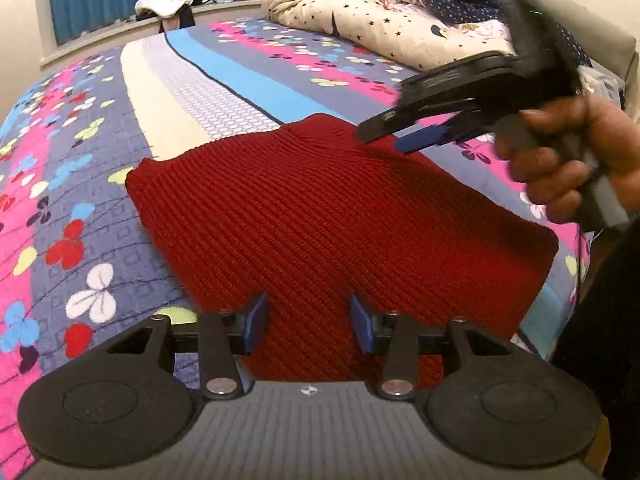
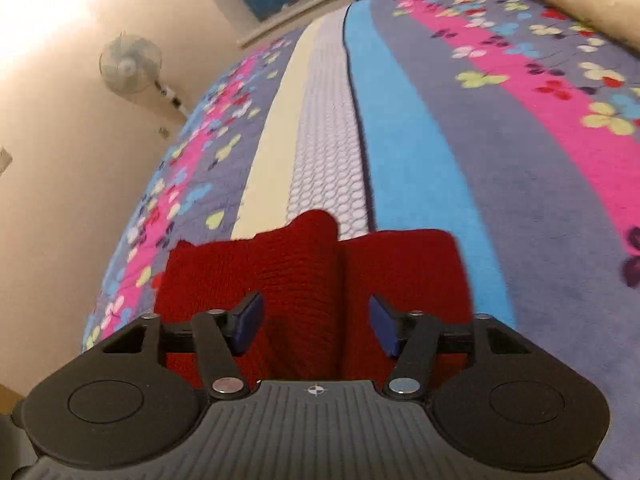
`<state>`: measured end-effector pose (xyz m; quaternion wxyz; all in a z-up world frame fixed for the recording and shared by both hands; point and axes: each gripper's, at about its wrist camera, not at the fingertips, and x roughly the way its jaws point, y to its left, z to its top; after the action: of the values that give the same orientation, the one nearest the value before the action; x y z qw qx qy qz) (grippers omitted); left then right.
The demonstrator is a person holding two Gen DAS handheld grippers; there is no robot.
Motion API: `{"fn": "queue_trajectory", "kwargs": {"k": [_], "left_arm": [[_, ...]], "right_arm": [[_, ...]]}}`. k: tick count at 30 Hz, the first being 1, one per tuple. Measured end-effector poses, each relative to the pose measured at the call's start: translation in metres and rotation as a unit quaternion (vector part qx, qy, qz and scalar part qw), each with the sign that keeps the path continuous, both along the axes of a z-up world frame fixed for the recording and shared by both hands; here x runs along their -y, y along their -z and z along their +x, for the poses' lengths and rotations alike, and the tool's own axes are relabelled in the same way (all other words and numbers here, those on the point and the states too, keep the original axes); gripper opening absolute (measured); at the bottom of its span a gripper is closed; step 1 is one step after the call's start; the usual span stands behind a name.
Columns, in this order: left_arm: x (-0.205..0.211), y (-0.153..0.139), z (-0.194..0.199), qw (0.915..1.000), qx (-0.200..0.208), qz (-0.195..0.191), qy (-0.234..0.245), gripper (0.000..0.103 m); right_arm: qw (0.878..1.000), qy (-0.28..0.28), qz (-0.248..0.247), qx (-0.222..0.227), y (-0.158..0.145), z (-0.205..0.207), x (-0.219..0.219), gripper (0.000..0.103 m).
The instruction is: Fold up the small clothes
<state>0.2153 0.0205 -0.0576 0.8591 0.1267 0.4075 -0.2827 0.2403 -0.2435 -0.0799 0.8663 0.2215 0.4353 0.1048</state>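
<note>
Lying mostly flat on bed (image 1: 240,76) near its front edge: one red knit garment (image 1: 320,216), apparently folded at least once; further folding likely left. Left gripper (image 1: 307,322) jaws apart over near hem, gripping nothing. Right gripper (image 2: 316,322) jaws apart above far side, empty. Count: one garment, two grippers, one rumpled quilt (image 1: 360,8) at far corner.

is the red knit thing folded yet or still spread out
Partly folded: the red knit garment lies on the bed with one flap doubled over along a ridge; its total layers cannot be told.
</note>
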Motion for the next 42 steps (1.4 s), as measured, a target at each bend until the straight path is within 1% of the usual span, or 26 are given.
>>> {"fn": "queue_trajectory", "kwargs": {"k": [2,3,4,5,7,11,13,15,17,19,20,21,23,26,28,29,30,31,32,33,34,35,37,40,41,42], "left_arm": [[-0.005,0.0,-0.005,1.0,0.0,0.0,0.002,0.051],[-0.006,0.0,-0.004,1.0,-0.001,-0.002,0.001,0.051],[-0.007,0.001,-0.004,1.0,-0.002,-0.002,0.002,0.051],[-0.007,0.001,-0.003,1.0,-0.002,-0.002,0.002,0.051],[-0.007,-0.002,-0.006,1.0,-0.002,-0.002,0.002,0.051],[-0.005,-0.004,-0.006,1.0,-0.002,-0.001,0.003,0.051],[-0.004,-0.005,-0.007,1.0,0.001,-0.003,0.007,0.05],[-0.002,-0.004,-0.009,0.9999,0.004,0.003,0.012,0.051],[-0.002,-0.003,-0.008,0.9999,0.007,0.006,0.014,0.051],[-0.004,-0.003,-0.007,0.9999,0.004,0.002,0.01,0.052],[-0.006,-0.004,-0.006,1.0,0.002,-0.002,0.007,0.054],[-0.009,-0.005,-0.006,1.0,-0.001,-0.006,0.002,0.055],[-0.015,-0.01,-0.005,0.9997,0.0,-0.022,-0.009,0.055],[-0.025,-0.023,-0.007,0.9982,0.012,-0.056,-0.016,0.055],[-0.028,-0.028,-0.008,0.9969,0.009,-0.077,-0.012,0.053],[-0.026,-0.028,-0.009,0.9969,0.005,-0.079,-0.007,0.053],[-0.023,-0.026,-0.009,0.9976,-0.002,-0.07,0.0,0.051],[-0.016,-0.018,-0.009,0.999,-0.016,-0.042,0.009,0.051],[-0.01,-0.008,-0.011,0.9995,-0.026,-0.011,0.017,0.053],[-0.004,-0.002,-0.015,0.9993,-0.017,0.014,0.032,0.057],[0.002,-0.001,-0.019,0.9986,-0.004,0.028,0.045,0.06],[0.006,-0.003,-0.022,0.9982,0.004,0.033,0.049,0.063],[0.004,-0.006,-0.02,0.999,-0.002,0.023,0.037,0.063],[-0.005,-0.018,-0.013,0.9999,0.009,-0.012,0.007,0.065],[-0.011,-0.023,-0.01,0.9995,0.016,-0.025,-0.011,0.07],[-0.017,-0.026,-0.007,0.9984,0.021,-0.039,-0.034,0.082]], "right_arm": [[1.0,0.002,-0.007,-0.012,0.007,0.008,-0.008,0.064],[1.0,0.005,-0.004,-0.011,0.008,0.009,-0.01,0.061],[1.0,0.005,-0.002,-0.008,0.008,0.011,-0.012,0.053],[1.0,0.002,-0.002,-0.003,0.009,0.012,-0.014,0.031],[1.0,0.007,-0.009,0.009,0.008,0.013,-0.019,0.018],[0.998,0.031,0.005,0.056,-0.011,-0.004,-0.014,0.014],[0.997,0.047,0.003,0.065,-0.015,-0.011,-0.007,0.014],[0.998,0.048,-0.02,0.028,-0.001,-0.005,-0.006,0.015],[0.999,0.036,-0.038,-0.011,0.015,0.002,-0.008,0.019],[0.999,0.034,-0.04,-0.001,0.009,0.0,-0.005,0.022],[0.998,0.04,-0.044,0.006,0.004,-0.004,-0.003,0.03],[0.998,0.047,-0.045,0.016,-0.002,-0.009,0.0,0.034],[0.997,0.047,-0.036,0.054,-0.019,-0.026,0.008,0.034],[0.994,-0.022,-0.006,0.102,-0.04,-0.053,0.016,0.034],[0.991,-0.084,-0.016,0.104,-0.043,-0.07,0.014,0.034],[0.989,-0.115,-0.029,0.092,-0.038,-0.076,0.012,0.034],[0.985,-0.147,-0.048,0.07,-0.03,-0.081,0.009,0.034],[0.981,-0.174,-0.074,0.04,-0.019,-0.085,0.006,0.034],[0.975,-0.193,-0.108,0.008,-0.006,-0.087,0.003,0.033],[0.968,-0.21,-0.138,-0.018,0.008,-0.09,0.001,0.033],[0.963,-0.221,-0.152,-0.026,0.015,-0.095,-0.001,0.033],[0.962,-0.225,-0.155,-0.013,0.013,-0.099,-0.001,0.034],[0.965,-0.223,-0.142,0.005,0.005,-0.102,0.005,0.034],[0.978,-0.184,-0.092,0.03,-0.01,-0.099,0.023,0.038],[0.983,-0.165,-0.07,0.045,-0.016,-0.097,0.03,0.042],[0.988,-0.137,-0.045,0.057,-0.021,-0.094,0.039,0.051]]}}
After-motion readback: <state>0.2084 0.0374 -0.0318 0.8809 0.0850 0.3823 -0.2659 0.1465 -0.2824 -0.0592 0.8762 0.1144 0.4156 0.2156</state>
